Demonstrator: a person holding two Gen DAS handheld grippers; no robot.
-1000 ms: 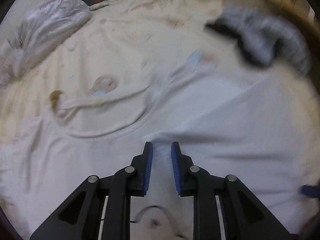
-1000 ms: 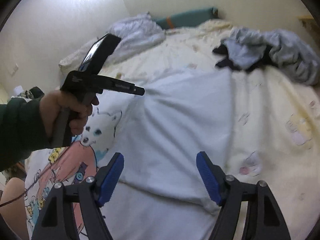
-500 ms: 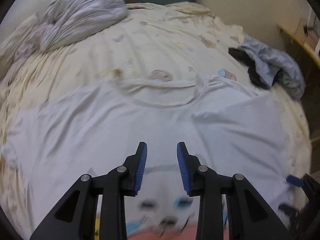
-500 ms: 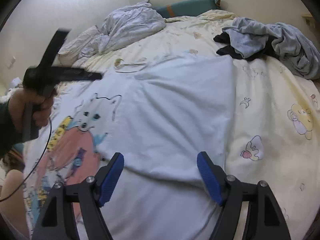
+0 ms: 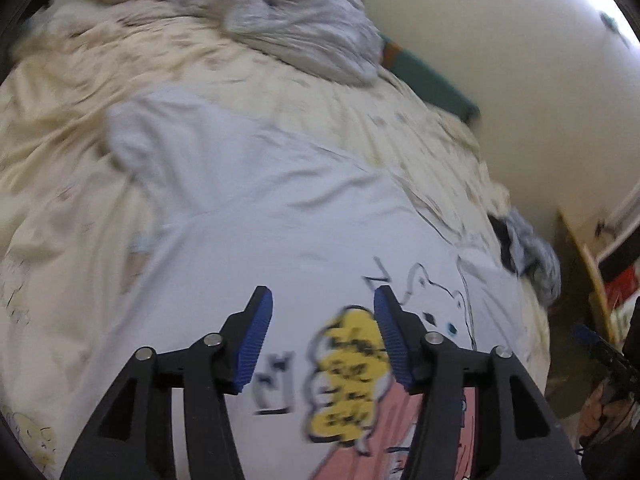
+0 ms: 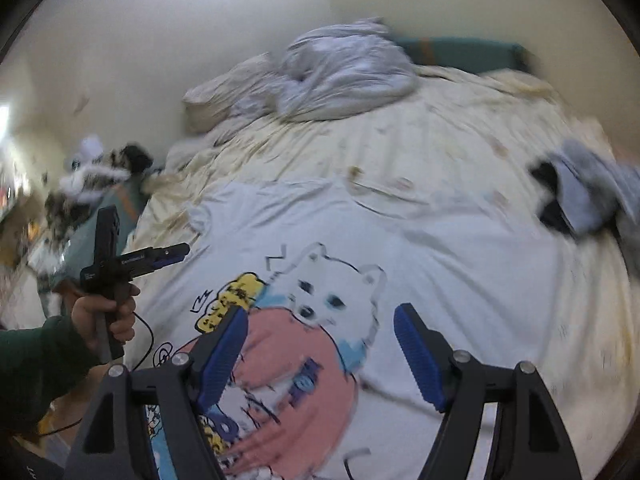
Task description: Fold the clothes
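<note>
Cream bedsheet (image 6: 460, 152), rumpled, cartoon prints; grey duvet heap (image 6: 340, 76) at the head end, grey and black clothes pile (image 6: 580, 196) off to the right edge.

White T-shirt (image 6: 460, 280) spread print-up mid-bed, dog graphic (image 6: 320, 292) visible. Right side looks doubled over toward the middle, straight fold edge near the graphic; left sleeve (image 5: 160, 140) out flat. Blurry frames, so fold layers not fully certain.

Left gripper (image 5: 323, 336): jaws partly apart, nothing between them, hanging above the shirt near the yellow part of the print. Same gripper seen from the right wrist view (image 6: 176, 250), off past the shirt's left edge.
Right gripper (image 6: 320, 356): jaws wide apart, empty, above the pink part of the print.

Handling guess: light thin cotton, limp, no stiffness, drags and wrinkles on the sheet, nothing fragile. Not slippery on the ribbed pads. Best bite points: left sleeve hem or shoulder seam plus bottom hem corner, single layer only, pinch shallow to avoid grabbing the sheet too.
</note>
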